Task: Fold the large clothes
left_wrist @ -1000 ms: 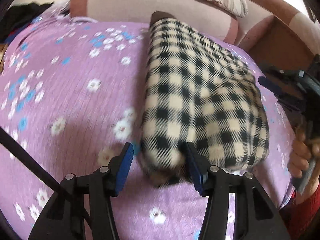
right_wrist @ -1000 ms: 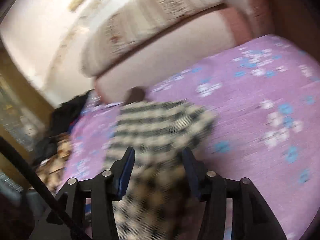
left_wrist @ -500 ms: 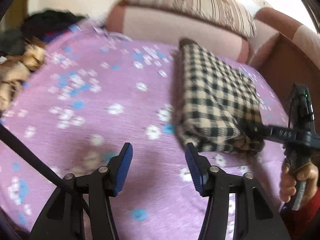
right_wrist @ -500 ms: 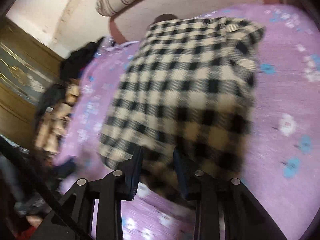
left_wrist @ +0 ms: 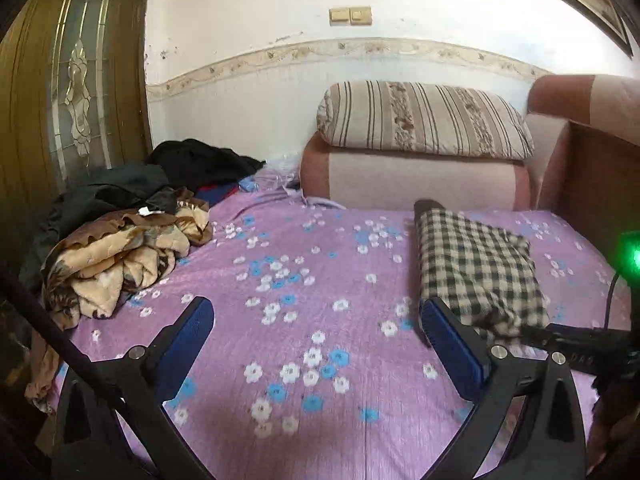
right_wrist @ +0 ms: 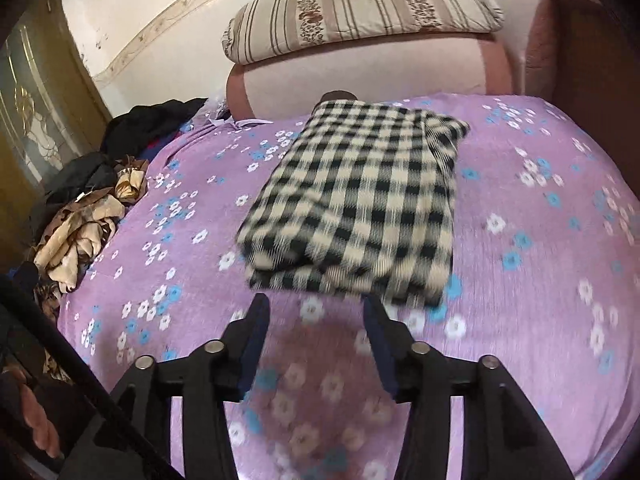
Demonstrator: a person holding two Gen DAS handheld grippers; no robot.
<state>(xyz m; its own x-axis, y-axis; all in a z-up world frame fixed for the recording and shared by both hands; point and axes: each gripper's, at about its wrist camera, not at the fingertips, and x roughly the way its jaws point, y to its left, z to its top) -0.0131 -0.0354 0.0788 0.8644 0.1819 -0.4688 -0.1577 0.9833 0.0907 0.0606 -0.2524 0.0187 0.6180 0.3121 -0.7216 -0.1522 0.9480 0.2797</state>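
A folded black-and-cream checked woollen garment [right_wrist: 352, 204] is lying flat on the purple bedsheet printed with white and blue flowers [left_wrist: 288, 320], towards the head of the bed and just in front of a pink and brown upholstered bolster [left_wrist: 412, 176]. A beige striped pillow with floral bands [left_wrist: 424, 120] is resting on top of that bolster.

The left gripper [left_wrist: 316, 324] is hovering over a bare stretch of sheet with its blue-padded jaws opening and standing very wide; nothing is lying between them. In its view the checked garment is sitting off to the right, its near corner just beyond the right blue pad [left_wrist: 452, 340].

The right gripper [right_wrist: 316, 320] is pointing down at the near edge of the checked garment. Its jaws are opening, standing at a middling width, and only flowered sheet is showing between them; the pads are sitting just short of the fabric's folded edge, not pressing on it. In the left wrist view part of this gripper's black body is showing at the right edge, beside a green light [left_wrist: 632, 256].

On the far left side of the bed, well apart from the checked garment, a crumpled tan and brown patterned blanket [left_wrist: 116, 256] is lying in a heap, with a pile of dark clothes [left_wrist: 192, 164] behind it. A wooden door with a leaded glass panel [left_wrist: 76, 80] is standing beyond them.
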